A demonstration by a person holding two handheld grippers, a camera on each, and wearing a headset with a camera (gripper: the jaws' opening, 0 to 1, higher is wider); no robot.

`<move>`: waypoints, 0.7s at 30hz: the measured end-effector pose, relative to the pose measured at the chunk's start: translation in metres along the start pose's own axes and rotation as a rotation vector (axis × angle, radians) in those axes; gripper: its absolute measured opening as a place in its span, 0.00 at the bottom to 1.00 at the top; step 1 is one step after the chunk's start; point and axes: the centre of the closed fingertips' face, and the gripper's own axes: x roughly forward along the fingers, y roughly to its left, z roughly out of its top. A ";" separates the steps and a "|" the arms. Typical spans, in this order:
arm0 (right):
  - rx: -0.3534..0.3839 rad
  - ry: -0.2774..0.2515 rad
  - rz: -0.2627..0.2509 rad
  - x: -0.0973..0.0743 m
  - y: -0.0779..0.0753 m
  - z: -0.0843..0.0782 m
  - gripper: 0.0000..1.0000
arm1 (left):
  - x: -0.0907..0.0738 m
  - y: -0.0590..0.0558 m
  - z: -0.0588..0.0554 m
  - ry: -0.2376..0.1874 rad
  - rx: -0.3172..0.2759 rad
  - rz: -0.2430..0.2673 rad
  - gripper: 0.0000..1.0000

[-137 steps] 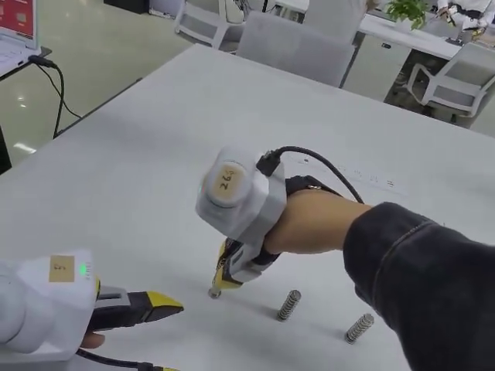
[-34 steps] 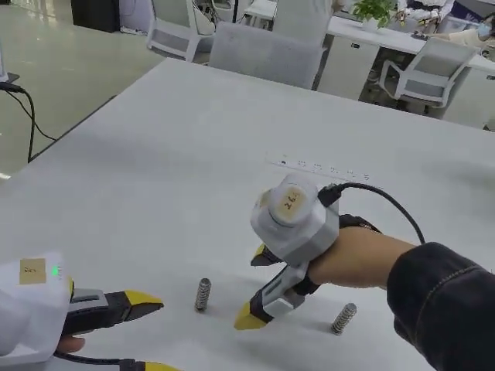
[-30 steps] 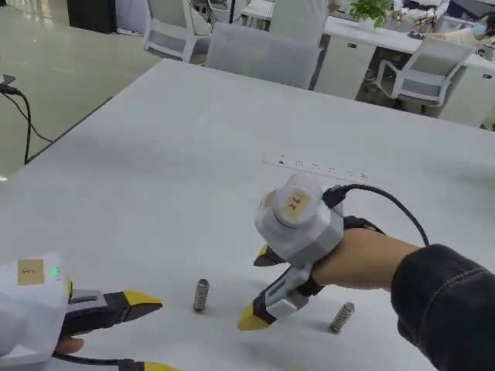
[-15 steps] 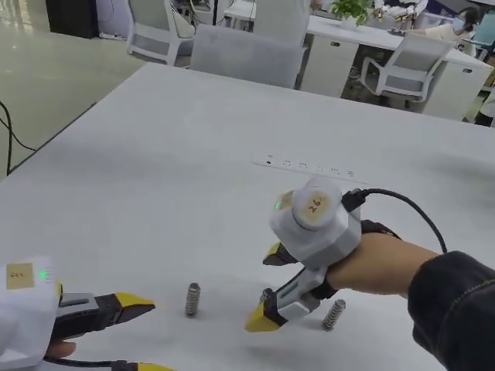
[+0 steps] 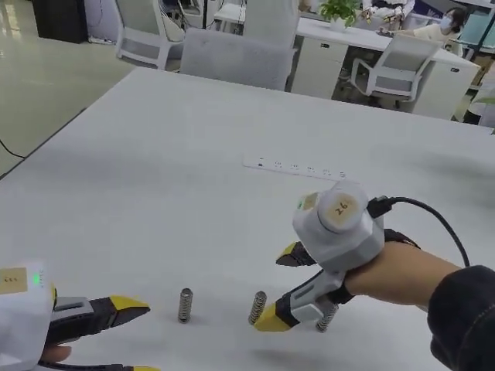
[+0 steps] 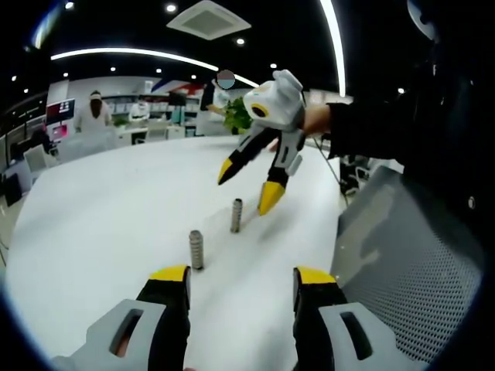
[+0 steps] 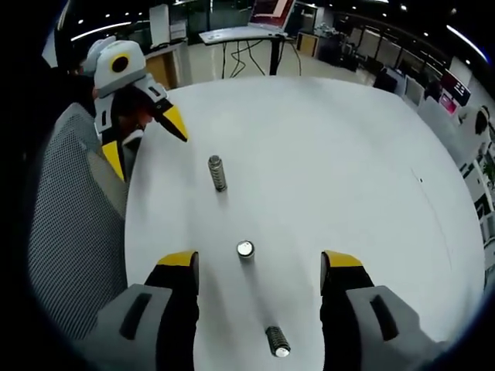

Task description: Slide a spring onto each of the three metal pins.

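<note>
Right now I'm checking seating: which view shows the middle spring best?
Left gripper view: the middle spring stands side-on, whole length clear. Head view has it small, beside the right gripper; right gripper view sees just its top end.

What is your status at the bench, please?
Left tongs open, empty. Right tongs open, empty, at middle spring. Left spring and right spring upright too. Nothing in the way.

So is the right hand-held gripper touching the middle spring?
Apart. Right gripper view: the middle spring stands inside the open right hand-held gripper, table showing either side.
</note>
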 end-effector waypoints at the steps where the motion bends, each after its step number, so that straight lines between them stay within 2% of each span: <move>1: 0.007 -0.006 -0.006 -0.002 -0.001 -0.001 0.62 | 0.000 0.000 0.000 0.000 0.000 0.000 0.48; 21: 0.131 -0.093 -0.086 -0.024 -0.020 -0.025 0.63 | 0.005 0.002 0.004 0.010 0.012 -0.003 0.49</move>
